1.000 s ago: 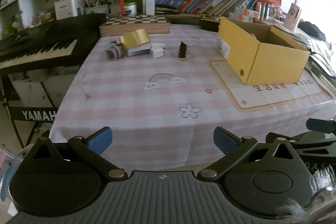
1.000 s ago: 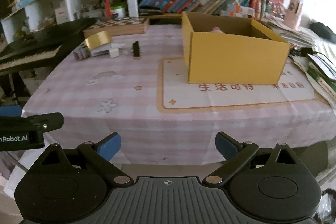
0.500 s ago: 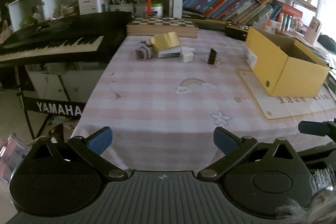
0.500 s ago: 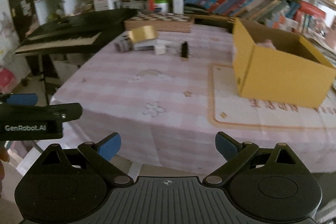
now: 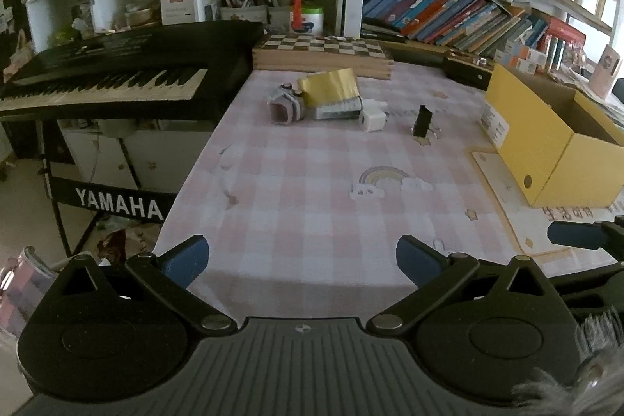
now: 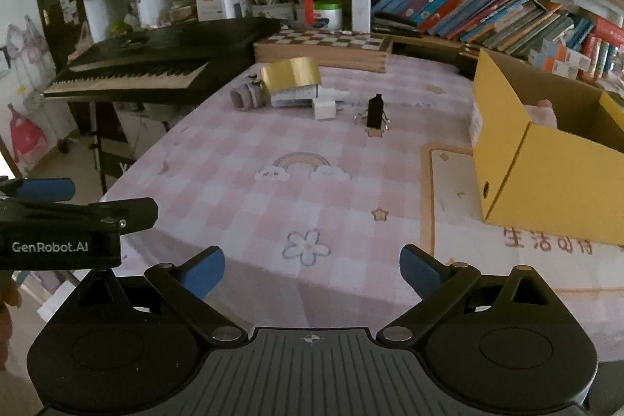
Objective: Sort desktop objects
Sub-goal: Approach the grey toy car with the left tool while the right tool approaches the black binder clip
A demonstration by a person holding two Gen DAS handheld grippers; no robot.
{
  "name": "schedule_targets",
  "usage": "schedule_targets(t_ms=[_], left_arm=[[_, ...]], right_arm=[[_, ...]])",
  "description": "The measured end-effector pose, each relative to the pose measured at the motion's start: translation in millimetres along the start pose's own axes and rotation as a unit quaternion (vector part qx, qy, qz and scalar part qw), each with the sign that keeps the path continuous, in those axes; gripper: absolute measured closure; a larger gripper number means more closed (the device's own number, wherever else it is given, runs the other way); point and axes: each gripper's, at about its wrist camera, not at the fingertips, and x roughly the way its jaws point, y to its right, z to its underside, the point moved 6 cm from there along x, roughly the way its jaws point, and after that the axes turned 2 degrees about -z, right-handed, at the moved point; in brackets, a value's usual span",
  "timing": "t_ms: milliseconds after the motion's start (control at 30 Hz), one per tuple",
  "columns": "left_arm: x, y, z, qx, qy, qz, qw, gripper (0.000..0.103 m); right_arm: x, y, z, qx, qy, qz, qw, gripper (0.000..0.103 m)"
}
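Desktop objects [image 5: 331, 100] lie beside a keyboard [image 5: 105, 80] marked "YAMAHA".

1. Daylight comes in from my far right, where the windows behind the bookshelf [image 5: 487, 10] blow out to white glare.
2. The tablecloth [image 5: 331, 190] is evenly lit; a soft shadow band lies along its near edge.
3. The far left corners fall off to dark vignette.
4. Fisheye distortion bends the shelves and the keyboard [image 6: 132, 73] toward the edges.
5. Both views are sharp in the middle and soft at the rims.
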Motion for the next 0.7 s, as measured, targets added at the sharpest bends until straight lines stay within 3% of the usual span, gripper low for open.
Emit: schedule_targets(t_ms=[700], left_arm=[[92, 22, -89, 0.002, 0.004, -0.021, 0.9998, 0.000]], right_arm=[[77, 58, -80, 0.002, 0.011, -0.004, 1.000, 0.005]])
